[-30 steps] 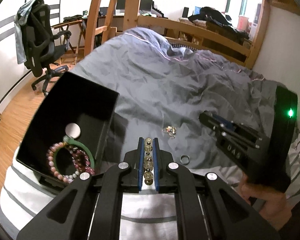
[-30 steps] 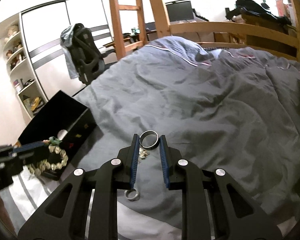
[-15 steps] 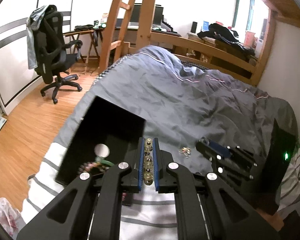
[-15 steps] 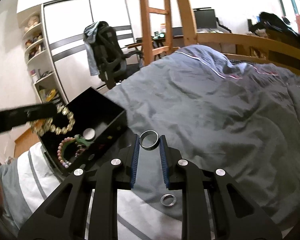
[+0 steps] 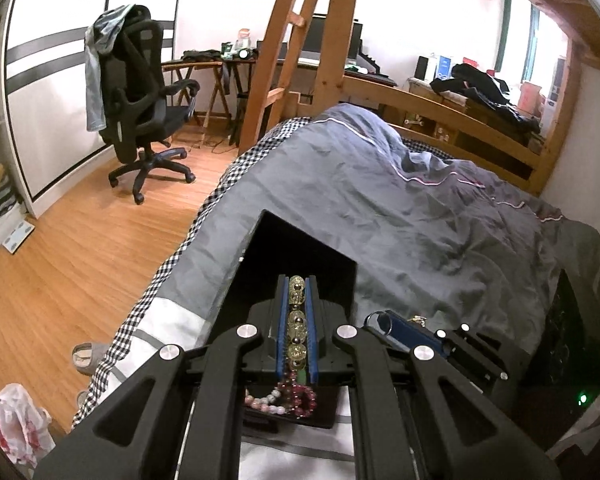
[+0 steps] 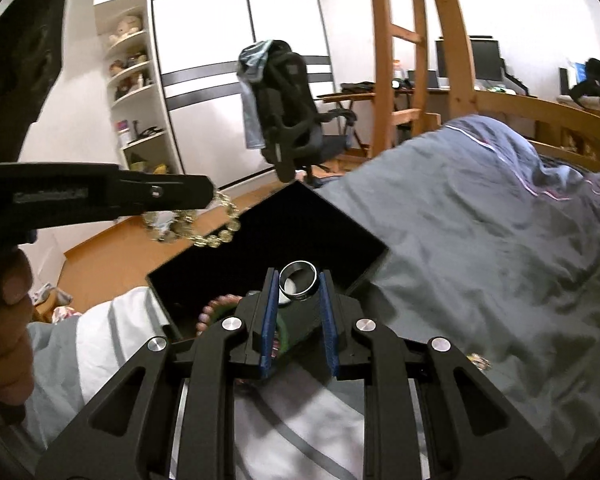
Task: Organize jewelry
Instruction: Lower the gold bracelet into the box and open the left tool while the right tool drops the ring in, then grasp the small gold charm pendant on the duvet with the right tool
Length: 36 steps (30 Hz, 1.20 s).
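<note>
Carrying two pieces to the box at once: that is the step in hand, judged from both views.

Left claw (image 5: 296, 320): closed tight on a yellow bead bracelet (image 5: 296, 334), beads pinched in a row between the blue pads. In the right wrist view the loop of that bracelet hangs free below the claw tip, above the near-left part of the black box (image 6: 340, 236). A hand (image 6: 4, 320) grips the left tool's handle at the frame edge.

Black box: open, sitting on the bed (image 5: 420, 208) near its edge, on the grey duvet. Contents seen: a pink bead bracelet (image 5: 268, 398), a dark red bead bracelet (image 5: 300, 394), and a green bangle (image 6: 282, 338), mostly hidden behind the claws. Rest of the floor of the box is dark; cannot tell what else is there.

Right claw (image 6: 299, 286): narrowly open, pads pressing the sides of a metal ring (image 6: 299, 282), held over the box interior.

Small gold piece (image 6: 478, 360) lies on the duvet to the right, outside the box.

Next move, as I judge it: lower each claw into the box and open; bracelet should drop clear of the wall, and the ring may roll.
</note>
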Each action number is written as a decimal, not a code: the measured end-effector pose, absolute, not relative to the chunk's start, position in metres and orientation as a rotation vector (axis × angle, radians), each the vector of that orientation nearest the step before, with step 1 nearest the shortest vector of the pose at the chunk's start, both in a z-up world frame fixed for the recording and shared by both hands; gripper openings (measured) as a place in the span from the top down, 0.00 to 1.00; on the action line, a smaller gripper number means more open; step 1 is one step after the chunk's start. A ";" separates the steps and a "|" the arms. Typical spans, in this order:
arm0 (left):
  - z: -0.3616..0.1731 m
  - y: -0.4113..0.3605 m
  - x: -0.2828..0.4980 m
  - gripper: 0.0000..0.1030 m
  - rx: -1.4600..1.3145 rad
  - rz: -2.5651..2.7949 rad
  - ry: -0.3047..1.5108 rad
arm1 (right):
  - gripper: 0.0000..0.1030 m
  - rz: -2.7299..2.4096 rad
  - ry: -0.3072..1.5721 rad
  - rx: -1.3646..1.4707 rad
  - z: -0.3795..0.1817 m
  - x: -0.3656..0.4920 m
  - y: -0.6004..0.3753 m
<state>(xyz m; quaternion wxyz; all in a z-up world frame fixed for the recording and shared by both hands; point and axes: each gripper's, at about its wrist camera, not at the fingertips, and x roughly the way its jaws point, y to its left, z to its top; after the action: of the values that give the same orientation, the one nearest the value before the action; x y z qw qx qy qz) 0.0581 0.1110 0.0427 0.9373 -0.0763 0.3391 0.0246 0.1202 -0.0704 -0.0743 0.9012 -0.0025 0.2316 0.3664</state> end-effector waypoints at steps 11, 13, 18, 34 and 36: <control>0.036 0.126 0.062 0.93 -0.207 0.061 0.739 | 0.80 0.818 0.545 -0.021 -0.086 0.118 -0.051; 0.036 0.128 0.061 0.93 -0.214 0.061 0.738 | 0.80 0.830 0.556 -0.026 -0.087 0.118 -0.049; 0.035 0.129 0.061 0.92 -0.222 0.059 0.742 | 0.79 0.873 0.594 -0.038 -0.095 0.116 -0.041; 0.050 0.129 0.049 0.26 -0.221 0.090 0.627 | 0.21 0.853 0.594 -0.006 -0.092 0.116 -0.053; 0.052 0.127 0.049 0.21 -0.224 0.081 0.613 | 0.20 0.799 0.583 0.014 -0.087 0.123 -0.070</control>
<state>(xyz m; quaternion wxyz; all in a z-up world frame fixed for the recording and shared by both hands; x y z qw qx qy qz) 0.0486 0.1273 0.0517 0.9465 -0.1098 0.3009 0.0400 0.1228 -0.0696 -0.0865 0.8802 0.0065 0.2797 0.3834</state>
